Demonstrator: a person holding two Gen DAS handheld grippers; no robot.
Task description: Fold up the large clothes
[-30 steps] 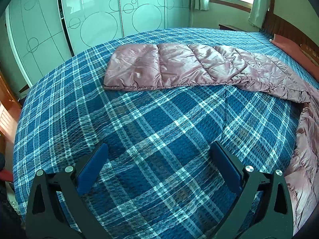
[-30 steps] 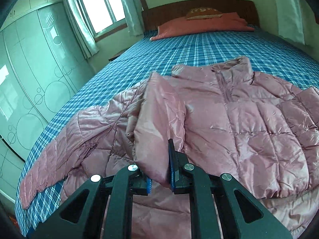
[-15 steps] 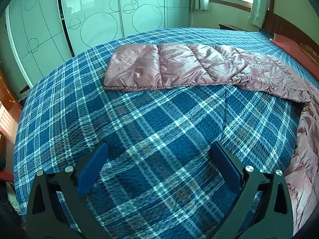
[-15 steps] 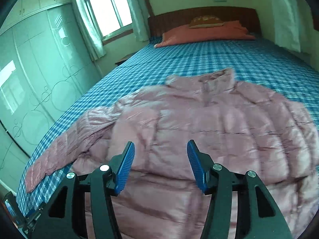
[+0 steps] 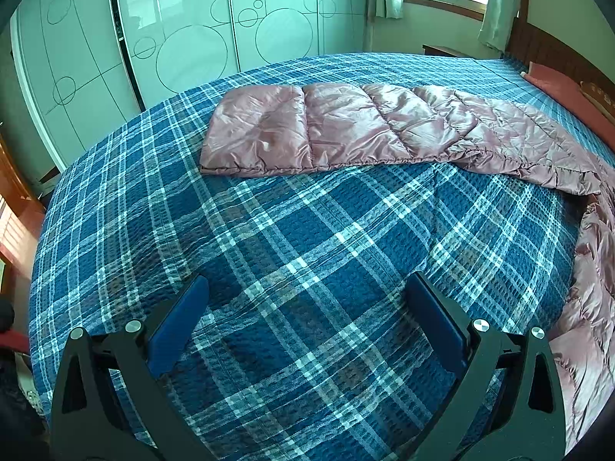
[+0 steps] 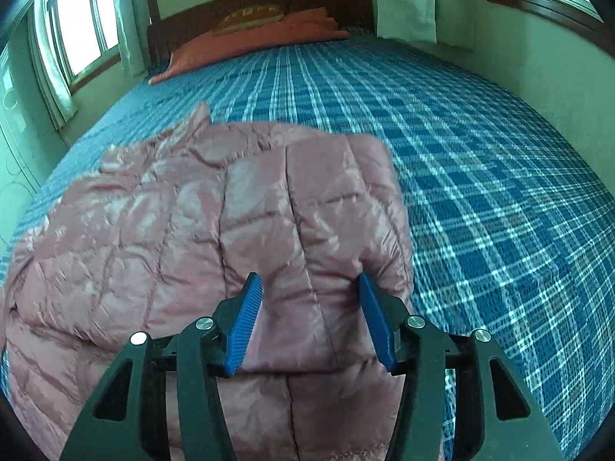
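One pink puffer jacket [image 6: 215,230] is spread on the plaid bed [image 6: 480,192], with perhaps two pillows [image 6: 261,34], both grippers [image 5: 307,319] [image 6: 311,319] held with fingers apart, empty.

The pink quilted puffer jacket [image 6: 238,223] is smeared by motion blur in the right wrist view, and its hem runs off the bottom edge. In the left wrist view its body [image 5: 592,307] is cut by the right edge, only one sleeve showing whole.
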